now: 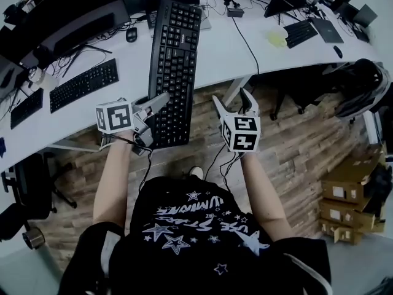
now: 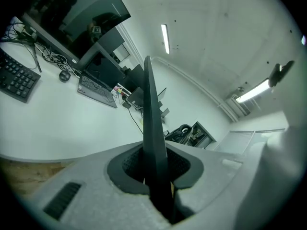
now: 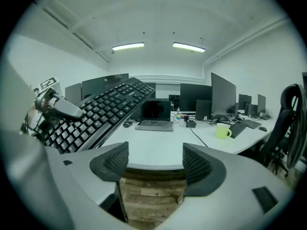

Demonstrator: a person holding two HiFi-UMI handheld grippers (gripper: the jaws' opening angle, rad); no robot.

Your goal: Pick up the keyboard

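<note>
Open-plan office: a long white desk [image 1: 215,54] curves across the head view, w/ wood-plank floor [image 1: 295,146] below it & cardboard boxes [image 1: 350,195] stacked at the right edge. On the desk are dark monitors [image 1: 67,11] along the back, a spare keyboard [image 1: 85,83] at left w/ a mouse [image 1: 131,34] beyond it, and a yellow mug [image 3: 223,131] further right.

The keyboard [image 1: 175,60] you're after is already off the desk. The right gripper view shows it hanging tilted, far end up against the monitors, clear of the white top. In the head view it runs lengthways away from you, near end out past the desk edge, over the floor.

Your left gripper [image 1: 163,98] has it, pinched on the left long edge close to the near end. Its own view shows the board edge-on between the two pads, no gap either side. Your right gripper [image 1: 233,101] sits just beside the keyboard's right edge, not touching. Its jaws are spread, w/ nothing btw them but desk edge & floor.

So the pickup looks nearly done, i.e. grasp made, lift under way. The next move prob. wants a steady raise w/ the left alone, or the right brought in on the free long edge. A one-sided pinch on a long board means leverage, so it could sag or twist. Firm wrist, go slow.
</note>
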